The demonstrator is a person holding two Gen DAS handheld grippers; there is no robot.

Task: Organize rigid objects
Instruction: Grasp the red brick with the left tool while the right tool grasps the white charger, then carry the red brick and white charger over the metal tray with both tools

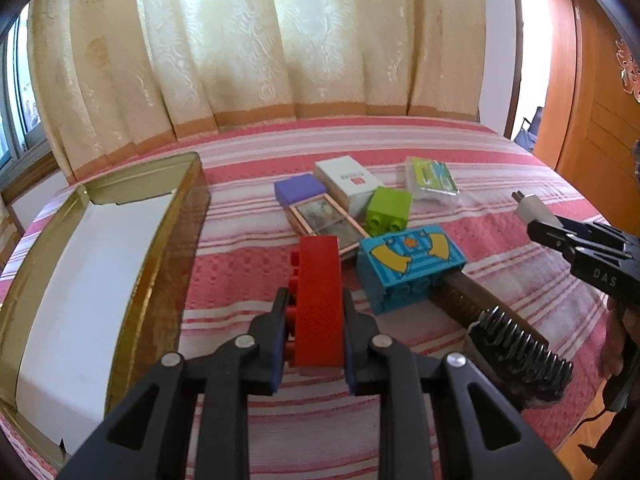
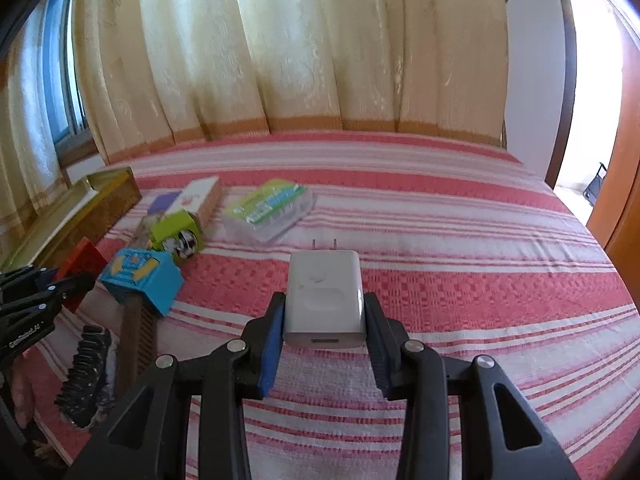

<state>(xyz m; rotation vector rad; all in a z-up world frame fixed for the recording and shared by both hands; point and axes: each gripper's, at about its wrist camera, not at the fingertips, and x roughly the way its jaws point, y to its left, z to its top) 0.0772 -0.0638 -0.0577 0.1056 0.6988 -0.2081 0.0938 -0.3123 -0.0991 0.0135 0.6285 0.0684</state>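
The left tool (image 1: pixel 316 312) was pinching a red building block (image 1: pixel 320 296) between its 2 blue-padded fingers (image 1: pixel 276 344), the block standing on its long side with its studs facing left, at or just above the pink-and-white striped bed (image 1: pixel 248 248) (contact with the cover could not be told). Just left of it lay an open gold-rimmed box (image 1: pixel 168 240) with a white lining. Right of the red block sat a blue block (image 1: pixel 408 268) printed with yellow shapes, resting over the brown handle of a hairbrush (image 1: pixel 520 344) whose black bristles pointed up at the near right. Farther off lay a green block (image 1: pixel 388 210), a small framed picture (image 1: pixel 328 220), a purple box (image 1: pixel 300 190), a white box (image 1: pixel 348 180) and a clear plastic case (image 1: pixel 432 180) with a green and blue insert. The right tool (image 2: pixel 324 312) was clamped on a white charger (image 2: pixel 324 300), its 2 prongs pointing away toward the far side, held over the bed's right half and well apart from the pile of toys on the left. In the left wrist view the same charger (image 1: pixel 534 208) showed at the right edge, gripped in the other tool. Cream curtains (image 2: pixel 280 48) hung behind the bed, and an orange wooden door (image 1: pixel 592 128) stood at the far right.
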